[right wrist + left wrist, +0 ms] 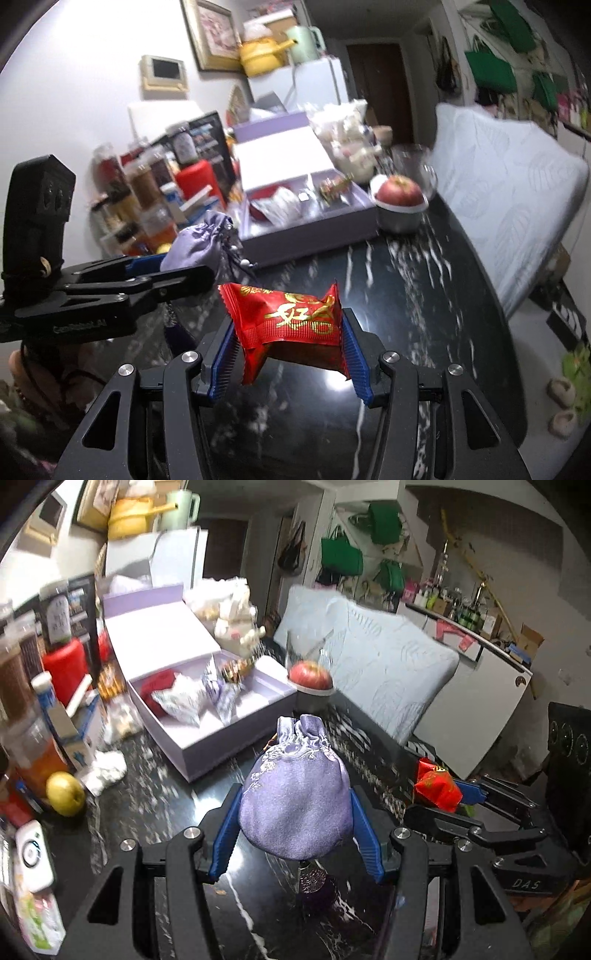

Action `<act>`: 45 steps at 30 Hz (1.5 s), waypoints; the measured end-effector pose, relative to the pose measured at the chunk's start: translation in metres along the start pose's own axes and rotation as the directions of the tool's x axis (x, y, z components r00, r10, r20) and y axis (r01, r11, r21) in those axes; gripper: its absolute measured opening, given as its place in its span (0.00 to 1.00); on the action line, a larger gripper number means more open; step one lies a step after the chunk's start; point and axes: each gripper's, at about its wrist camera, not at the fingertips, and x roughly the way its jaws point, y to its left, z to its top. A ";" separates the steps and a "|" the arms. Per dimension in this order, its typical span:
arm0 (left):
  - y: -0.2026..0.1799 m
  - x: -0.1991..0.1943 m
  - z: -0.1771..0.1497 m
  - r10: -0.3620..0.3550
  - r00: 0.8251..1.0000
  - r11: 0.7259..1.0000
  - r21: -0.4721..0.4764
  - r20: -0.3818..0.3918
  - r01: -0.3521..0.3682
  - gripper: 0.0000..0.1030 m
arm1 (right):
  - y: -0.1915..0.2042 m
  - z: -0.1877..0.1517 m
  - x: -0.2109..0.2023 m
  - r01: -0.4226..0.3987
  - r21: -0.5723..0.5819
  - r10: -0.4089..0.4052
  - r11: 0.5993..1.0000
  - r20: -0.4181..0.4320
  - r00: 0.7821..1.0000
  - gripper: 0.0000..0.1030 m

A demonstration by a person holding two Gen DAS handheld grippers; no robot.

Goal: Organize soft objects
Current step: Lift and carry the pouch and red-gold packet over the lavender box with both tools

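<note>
Midway: left gripper (295, 808) pinching a lilac satin drawstring pouch (295, 797), right gripper (288, 343) clamping a red foil packet (291, 321), both above the dark marble table (424, 295). Left: placing in far lavender cardboard box (207, 753), partly filled.

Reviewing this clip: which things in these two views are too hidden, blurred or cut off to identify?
- Left wrist view: the dark ornament under the purple pouch is mostly covered by it.
- Both views: the wrapped items in the lilac box are motion-blurred.
- Right wrist view: pale shapes at the right edge are unidentifiable.
</note>
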 end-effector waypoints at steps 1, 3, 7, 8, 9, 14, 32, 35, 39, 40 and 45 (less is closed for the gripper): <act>0.001 -0.004 0.004 0.005 1.000 1.000 0.003 0.015 -0.005 0.54 | 0.002 0.005 -0.002 -0.005 -0.007 0.005 1.000 0.011 1.000 0.51; 0.003 -0.014 0.014 0.021 0.998 1.000 0.010 0.052 -0.021 0.54 | 0.007 0.015 -0.006 -0.014 -0.024 0.015 1.000 0.035 0.999 0.51; 0.007 -0.032 0.033 0.044 0.991 0.999 0.018 0.128 -0.047 0.54 | 0.013 0.032 -0.011 -0.030 -0.049 0.033 0.998 0.071 0.997 0.51; 0.008 -0.036 0.038 0.051 0.988 0.998 0.022 0.145 -0.055 0.54 | 0.015 0.038 -0.012 -0.034 -0.059 0.039 0.998 0.084 0.996 0.51; 0.009 -0.040 0.044 0.060 0.985 0.997 0.028 0.163 -0.065 0.54 | 0.017 0.042 -0.014 -0.036 -0.066 0.042 0.997 0.093 0.995 0.51; 0.016 -0.054 0.067 0.079 0.971 0.995 0.040 0.228 -0.091 0.54 | 0.024 0.063 -0.018 -0.047 -0.095 0.060 0.994 0.144 0.988 0.51; 0.039 -0.051 0.149 0.125 0.926 0.983 0.084 0.355 -0.165 0.54 | 0.027 0.157 -0.002 -0.046 -0.202 0.096 0.978 0.243 0.965 0.51; 0.045 -0.046 0.165 0.144 0.917 0.978 0.090 0.373 -0.190 0.54 | 0.027 0.176 0.007 -0.042 -0.215 0.099 0.976 0.261 0.960 0.51; 0.053 -0.036 0.183 0.156 0.910 0.975 0.089 0.383 -0.204 0.54 | 0.024 0.195 0.021 -0.046 -0.232 0.109 0.972 0.269 0.957 0.51; 0.056 -0.032 0.188 0.160 0.909 0.974 0.087 0.384 -0.208 0.54 | 0.023 0.199 0.024 -0.046 -0.233 0.110 0.971 0.270 0.956 0.51; 0.071 -0.011 0.206 0.185 0.907 0.970 0.080 0.378 -0.231 0.54 | 0.016 0.220 0.052 -0.044 -0.238 0.108 0.970 0.265 0.958 0.51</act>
